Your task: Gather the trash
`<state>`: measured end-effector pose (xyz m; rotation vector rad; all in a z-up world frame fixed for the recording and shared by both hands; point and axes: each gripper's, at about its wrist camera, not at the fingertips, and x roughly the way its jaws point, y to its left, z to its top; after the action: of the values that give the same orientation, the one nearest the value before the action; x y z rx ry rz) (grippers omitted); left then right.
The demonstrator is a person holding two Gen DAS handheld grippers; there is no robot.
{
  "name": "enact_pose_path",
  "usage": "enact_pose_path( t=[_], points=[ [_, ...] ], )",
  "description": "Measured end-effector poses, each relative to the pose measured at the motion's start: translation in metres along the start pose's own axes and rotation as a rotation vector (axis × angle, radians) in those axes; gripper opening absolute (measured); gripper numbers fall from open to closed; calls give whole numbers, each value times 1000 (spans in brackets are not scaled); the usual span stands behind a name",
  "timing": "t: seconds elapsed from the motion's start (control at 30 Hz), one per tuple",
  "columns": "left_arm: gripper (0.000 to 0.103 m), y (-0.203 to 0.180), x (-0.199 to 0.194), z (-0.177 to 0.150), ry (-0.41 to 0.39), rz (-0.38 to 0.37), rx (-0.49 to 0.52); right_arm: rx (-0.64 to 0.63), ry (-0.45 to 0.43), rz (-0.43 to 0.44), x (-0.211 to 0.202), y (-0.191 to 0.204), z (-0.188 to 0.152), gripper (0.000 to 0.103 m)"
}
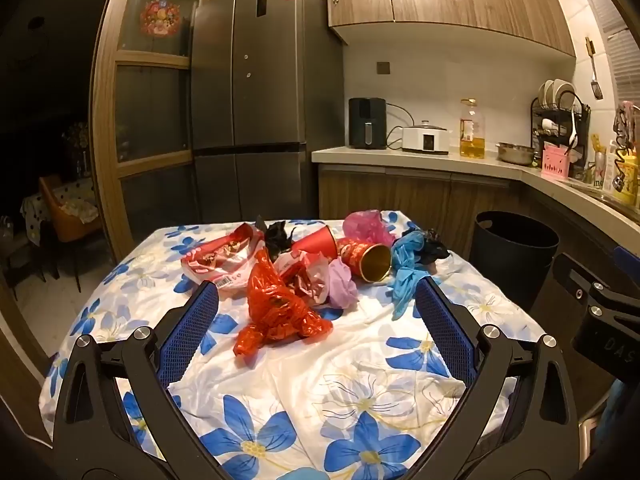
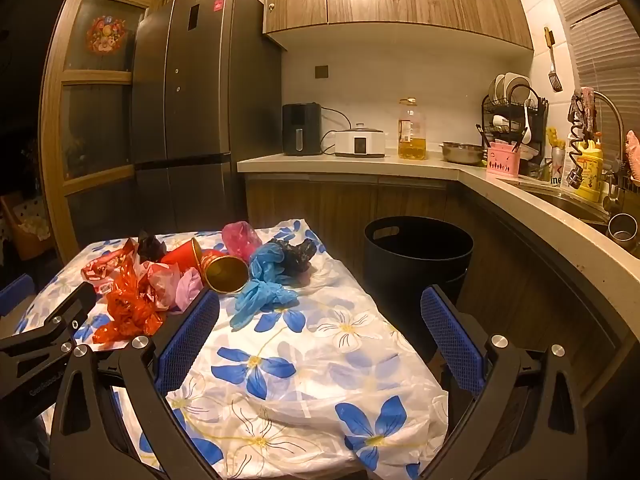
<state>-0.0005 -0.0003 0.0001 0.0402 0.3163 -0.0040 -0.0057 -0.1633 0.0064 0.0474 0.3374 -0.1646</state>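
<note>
trash pile on floral table; red cup lies on its side, gold mouth facing camera; left gripper and right gripper both spread wide, empty; bag print unreadable.

The left tongs fill the lower frame: matte black forked arms with silver round-headed screws at the joints and blue, finely gridded pads on the fingers. The right tongs match, with black arms, silver screws, and blue textured fingers.
</note>
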Motion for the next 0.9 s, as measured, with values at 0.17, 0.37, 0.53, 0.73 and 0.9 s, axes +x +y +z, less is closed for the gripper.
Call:
enact_pose_path(
  t=[0.17, 0.37, 0.53, 0.73, 0.9],
  points=[
    [97, 0, 0, 0, 2, -1, -3, -1, 0, -1, 0, 0, -1, 98],
    [97, -1, -1, 0, 1, 1, -7, 0, -1, -2, -2, -1, 1, 98],
    [97, -3, -1, 2, 3, -2, -12, 0, 3, -1, -1, -1, 2, 98],
    [97, -2, -4, 6, 3, -3, -16, -2, 4, 2, 5, 6, 0, 98],
    [97, 0, -4, 7, 3, -4, -21, -5, 4, 6, 4, 3, -1, 98]
  ],
)
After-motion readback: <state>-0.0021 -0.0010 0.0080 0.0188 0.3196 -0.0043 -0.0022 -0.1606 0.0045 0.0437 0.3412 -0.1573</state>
